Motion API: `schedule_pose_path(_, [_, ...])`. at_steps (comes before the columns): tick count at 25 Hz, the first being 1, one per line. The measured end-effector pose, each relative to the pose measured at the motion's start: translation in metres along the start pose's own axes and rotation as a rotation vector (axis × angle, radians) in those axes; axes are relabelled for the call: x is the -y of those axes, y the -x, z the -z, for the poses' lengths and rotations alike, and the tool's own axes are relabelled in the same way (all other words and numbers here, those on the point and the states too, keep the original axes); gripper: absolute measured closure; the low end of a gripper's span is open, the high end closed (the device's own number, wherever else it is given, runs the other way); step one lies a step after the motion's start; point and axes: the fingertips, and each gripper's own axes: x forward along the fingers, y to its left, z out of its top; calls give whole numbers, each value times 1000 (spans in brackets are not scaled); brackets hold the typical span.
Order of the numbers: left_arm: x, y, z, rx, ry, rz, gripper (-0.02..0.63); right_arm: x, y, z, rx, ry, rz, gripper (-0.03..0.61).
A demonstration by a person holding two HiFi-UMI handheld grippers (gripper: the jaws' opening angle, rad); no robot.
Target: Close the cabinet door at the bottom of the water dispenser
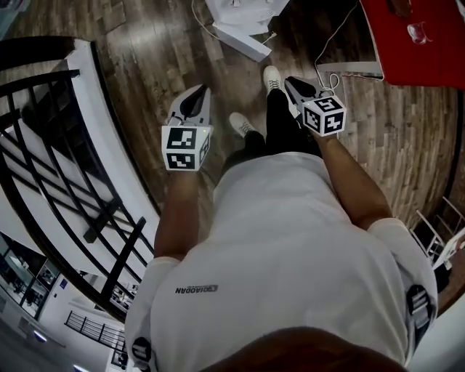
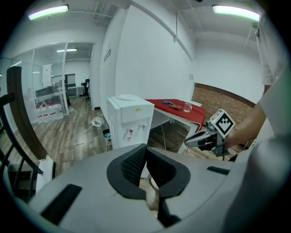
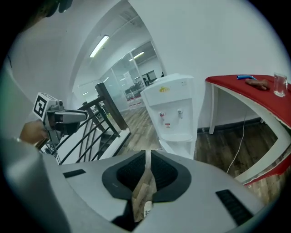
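The white water dispenser (image 2: 129, 119) stands against the wall a few steps ahead, beside a red table. In the right gripper view the dispenser (image 3: 172, 109) shows its bottom cabinet door (image 3: 178, 148) swung out toward me. From the head view the dispenser (image 1: 243, 11) is at the top edge, with the open door (image 1: 245, 41) jutting over the floor. My left gripper (image 1: 199, 93) and right gripper (image 1: 292, 82) are held out at waist height, well short of the door. Both are shut with nothing in them. Each gripper view shows the other gripper.
A red table (image 1: 421, 36) with a glass (image 3: 280, 85) stands right of the dispenser, and a cable (image 1: 338, 33) runs down to the wooden floor. A black stair railing (image 1: 65, 167) with a white kerb lies to my left. A white bin (image 2: 97, 121) sits beyond the dispenser.
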Motion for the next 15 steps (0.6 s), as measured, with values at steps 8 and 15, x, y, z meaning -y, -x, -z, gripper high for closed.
schedule_pose_path(8, [-13,-42,24,-106,62,-48,614,64,-92,47,-95,-12,25,555])
schedule_pose_path(15, [12,-107,68,-306,44,64,614,124,-172,97,-208,-25,76,472])
